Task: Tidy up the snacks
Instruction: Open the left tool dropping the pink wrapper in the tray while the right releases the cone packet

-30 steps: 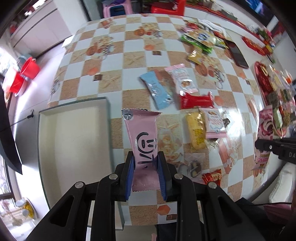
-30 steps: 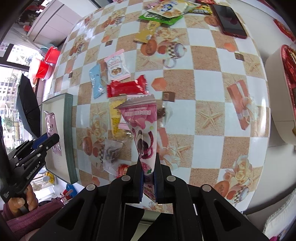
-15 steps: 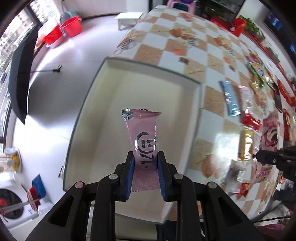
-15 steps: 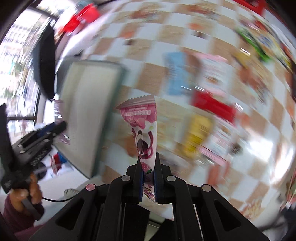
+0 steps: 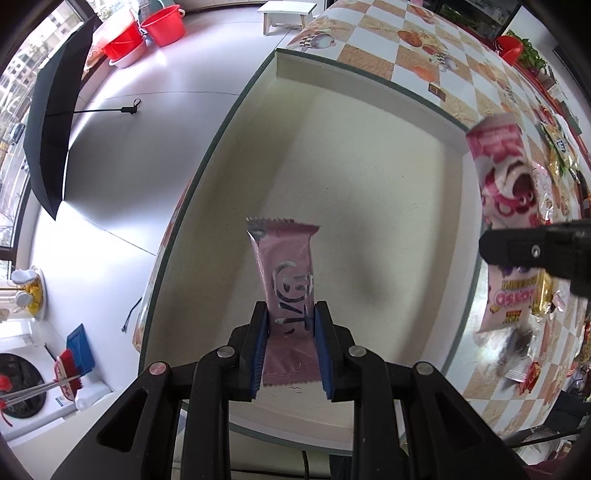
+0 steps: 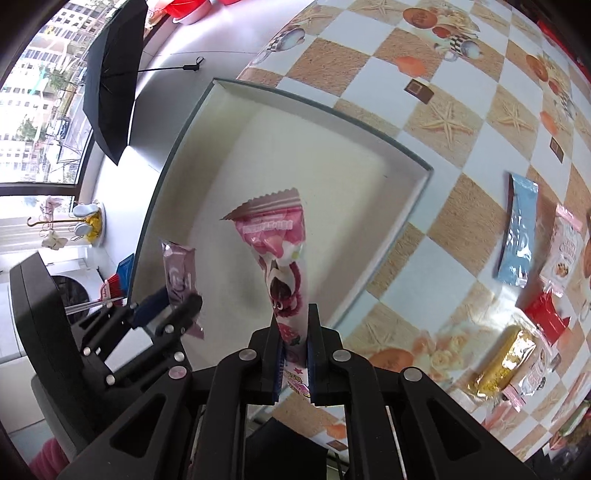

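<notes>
A white shallow tray (image 5: 369, 166) lies at the checkered table's corner. My left gripper (image 5: 290, 310) hangs straight down over its middle with a pink snack bar (image 5: 284, 258) between its blue pads. Its jaws are opening, and the pads still touch the bar. My right gripper (image 6: 293, 314) is shut on a pink cone-shaped strawberry packet (image 6: 277, 236) above the tray (image 6: 332, 155). In the right wrist view the left gripper (image 6: 177, 302) and its bar (image 6: 179, 266) sit to the left. In the left wrist view the right gripper (image 5: 487, 247) and its packet (image 5: 502, 177) hover over the tray's right rim.
Loose snacks lie on the table right of the tray: a blue packet (image 6: 517, 240), a pink-white packet (image 6: 565, 251), a red packet (image 6: 546, 317) and a gold bar (image 6: 506, 365). Beyond the table edge are the floor, a black umbrella (image 5: 51, 129) and red buckets (image 5: 147, 29).
Both grippers have carried their packets from above the table to over the tray and come lower. The tray fills more of both views. The left pads stand slightly wider.
</notes>
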`<state>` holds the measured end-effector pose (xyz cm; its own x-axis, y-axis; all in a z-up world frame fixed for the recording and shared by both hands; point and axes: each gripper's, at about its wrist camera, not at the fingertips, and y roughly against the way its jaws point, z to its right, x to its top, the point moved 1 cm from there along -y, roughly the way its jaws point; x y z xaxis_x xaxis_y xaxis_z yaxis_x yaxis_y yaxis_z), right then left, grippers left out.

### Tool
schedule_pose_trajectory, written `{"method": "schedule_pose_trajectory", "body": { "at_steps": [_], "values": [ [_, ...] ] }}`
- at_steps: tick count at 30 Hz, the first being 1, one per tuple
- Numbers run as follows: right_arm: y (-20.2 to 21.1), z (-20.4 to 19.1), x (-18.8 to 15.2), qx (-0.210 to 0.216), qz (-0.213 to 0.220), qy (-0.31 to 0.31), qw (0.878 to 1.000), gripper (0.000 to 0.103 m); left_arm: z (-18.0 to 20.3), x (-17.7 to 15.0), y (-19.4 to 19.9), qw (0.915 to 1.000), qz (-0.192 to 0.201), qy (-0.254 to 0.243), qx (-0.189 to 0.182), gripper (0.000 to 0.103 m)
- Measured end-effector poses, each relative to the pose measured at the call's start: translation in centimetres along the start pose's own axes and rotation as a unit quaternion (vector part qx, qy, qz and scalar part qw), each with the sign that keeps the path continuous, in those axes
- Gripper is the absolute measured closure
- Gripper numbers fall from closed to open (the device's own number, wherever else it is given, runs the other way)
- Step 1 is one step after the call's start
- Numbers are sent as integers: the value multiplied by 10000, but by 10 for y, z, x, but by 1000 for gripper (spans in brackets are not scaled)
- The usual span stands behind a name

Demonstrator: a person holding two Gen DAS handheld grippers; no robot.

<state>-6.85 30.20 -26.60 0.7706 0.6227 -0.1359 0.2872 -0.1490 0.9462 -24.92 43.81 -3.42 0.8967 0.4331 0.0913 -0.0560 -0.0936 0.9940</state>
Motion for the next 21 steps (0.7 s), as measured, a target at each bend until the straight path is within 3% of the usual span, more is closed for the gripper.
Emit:
{"method": "schedule_pose_trajectory", "body": {
  "at_steps": [2, 3, 4, 6, 7, 8, 12, 15, 17, 21],
  "values": [
    [-5, 2, 2, -6, 10, -30, 10000, 94, 1, 0, -2, 10000, -7, -63, 29, 56],
    [-6, 4, 3, -14, 11, -49, 10000, 93, 1, -1, -1, 9999, 7, -75, 73, 39],
    [-6, 7, 2, -6, 4, -74, 10000, 86, 2, -2, 0, 9999, 60, -72, 140, 25],
    [-6, 13, 1, 5, 8, -159, 9999, 44, 3, -4, 5, 9995, 201, -83, 221, 23],
    [-6, 15, 0, -40, 71, -192, 9998, 6, 3, -3, 6, 9995, 201, -110, 216, 23],
    [-4, 18, -2, -111, 173, -214, 9996, 0, 6, -3, 8, 9994, 191, -179, 209, 23],
    [3, 44, -21, -203, 185, -298, 9992, 0, 26, -1, 27, 9975, 346, -621, 42, 23],
    [11, 80, -48, -416, 162, -525, 9976, 0, 57, -8, 46, 9915, 502, -1150, -330, 23],
    [8, 101, -70, -548, 127, -752, 9956, 0, 82, -10, 51, 9868, 408, -1462, -562, 23],
    [14, 170, -131, -757, -74, -1561, 9848, 0, 132, -19, 53, 9745, 178, -2129, -689, 23]
  ]
}}
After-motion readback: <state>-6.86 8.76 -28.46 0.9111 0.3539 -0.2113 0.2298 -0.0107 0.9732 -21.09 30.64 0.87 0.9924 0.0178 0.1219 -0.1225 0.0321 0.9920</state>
